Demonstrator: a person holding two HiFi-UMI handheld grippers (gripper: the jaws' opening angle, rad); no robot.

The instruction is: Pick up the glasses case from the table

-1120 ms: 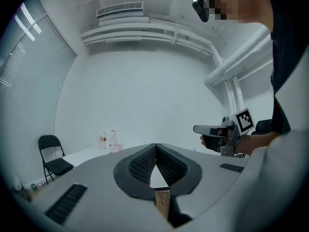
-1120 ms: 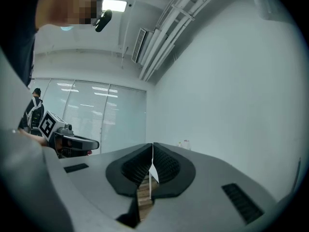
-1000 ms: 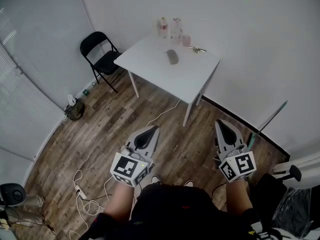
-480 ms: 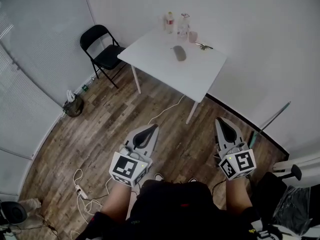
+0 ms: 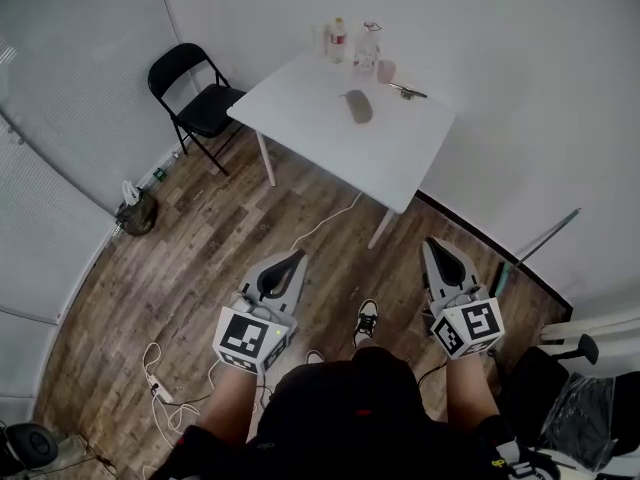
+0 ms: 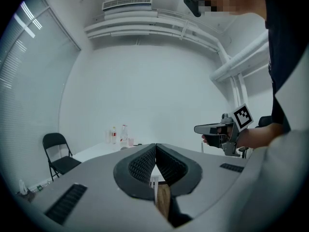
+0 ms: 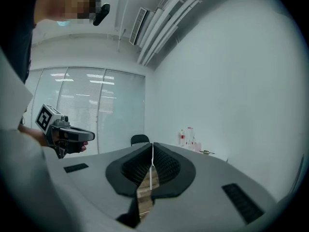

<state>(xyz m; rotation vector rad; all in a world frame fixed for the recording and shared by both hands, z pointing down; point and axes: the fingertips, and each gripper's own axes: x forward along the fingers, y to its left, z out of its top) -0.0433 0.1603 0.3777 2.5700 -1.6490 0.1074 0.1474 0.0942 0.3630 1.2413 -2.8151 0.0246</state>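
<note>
Plainly the approach is in hand: the glasses case [image 5: 358, 106] lies untouched on the white bench [image 5: 330, 148], well ahead of both tips. The left tool [image 5: 289, 259] and the right tool [image 5: 432, 245] are each pressed together, pinching nothing. Next, one must reach the bench and spread over the case. Beyond the case stand two bottles [image 5: 339, 40] and a pink cup [image 5: 386, 71]; their contents are too small to tell.

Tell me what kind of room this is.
Probably a sparse office or meeting room: a white table, a black folding chair near it, and blinds across a glass wall.
</note>
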